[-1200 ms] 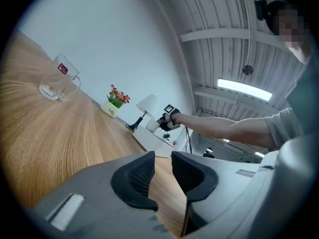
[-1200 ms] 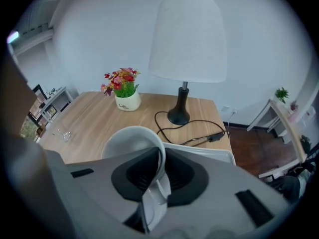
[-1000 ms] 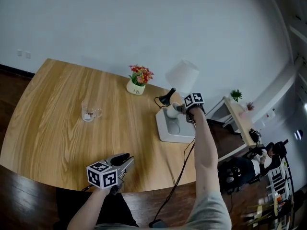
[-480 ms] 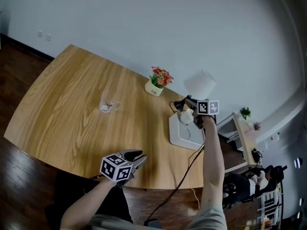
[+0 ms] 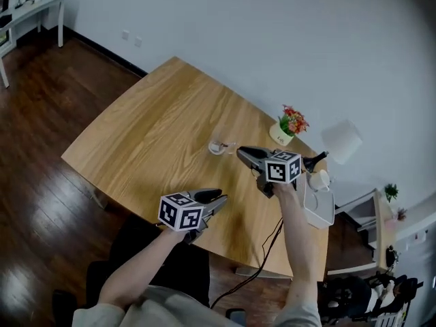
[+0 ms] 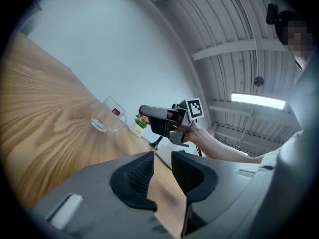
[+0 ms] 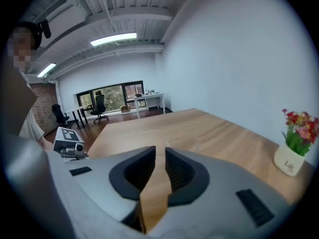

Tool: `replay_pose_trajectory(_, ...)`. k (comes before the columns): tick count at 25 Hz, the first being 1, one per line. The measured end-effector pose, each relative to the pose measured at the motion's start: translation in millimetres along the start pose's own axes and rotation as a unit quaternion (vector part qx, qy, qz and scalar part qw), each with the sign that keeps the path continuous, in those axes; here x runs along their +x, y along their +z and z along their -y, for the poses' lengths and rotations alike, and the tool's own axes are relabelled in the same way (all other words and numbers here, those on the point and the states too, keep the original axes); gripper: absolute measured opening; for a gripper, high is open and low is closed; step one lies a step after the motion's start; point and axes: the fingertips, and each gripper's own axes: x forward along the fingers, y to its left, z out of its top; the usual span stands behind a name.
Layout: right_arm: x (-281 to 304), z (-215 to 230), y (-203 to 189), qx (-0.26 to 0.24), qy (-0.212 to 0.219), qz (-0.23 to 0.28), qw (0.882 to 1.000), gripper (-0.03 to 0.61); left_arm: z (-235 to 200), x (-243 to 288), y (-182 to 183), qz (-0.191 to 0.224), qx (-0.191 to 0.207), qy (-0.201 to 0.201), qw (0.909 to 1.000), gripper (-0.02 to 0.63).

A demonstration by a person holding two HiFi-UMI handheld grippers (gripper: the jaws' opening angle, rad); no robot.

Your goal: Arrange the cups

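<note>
Hovering over the bench [image 5: 150,114], both grippers show narrow, empty gaps: left gripper [image 5: 216,197] at six o'clock, right gripper [image 5: 242,154] near centre. A glass cup [image 5: 219,146] stands just beside the right gripper at its nine o'clock. A white cup [image 5: 318,179] sits at its three o'clock.

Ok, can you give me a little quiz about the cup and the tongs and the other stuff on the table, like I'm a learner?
1. True or false: the right tongs are gripping the glass cup.
2. What is in the small white pot? A. pencils B. flowers C. spoons
3. Fill in the gap: the glass cup stands on the wooden ____.

Key:
1. False. The right tongs are empty, and the cup stands by itself just beyond them.
2. B.
3. table.
</note>
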Motion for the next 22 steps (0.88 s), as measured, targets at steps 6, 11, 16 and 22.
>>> replay_pose_trajectory(6, 33, -12, 17, 0.004, 0.008, -0.012, 1.000, 0.076, 0, -4, 3, 0.007, -0.020, -0.003, 0.9998, 0.098)
replay_pose_trajectory(11, 42, -1, 27, 0.014, -0.024, -0.008, 1.000, 0.085, 5, -5, -3, -0.014, 0.021, 0.008, 0.9996, 0.098)
replay_pose_trajectory(16, 38, 69, 30, 0.034, -0.101, -0.052, 0.993, 0.298, 4, -3, -5, -0.016, 0.020, 0.004, 0.9997, 0.098)
replay_pose_trajectory(22, 68, 103, 13, 0.019, -0.122, -0.176, 0.977, 0.176, 2, -4, -3, -0.008, -0.003, 0.000, 1.0000, 0.098)
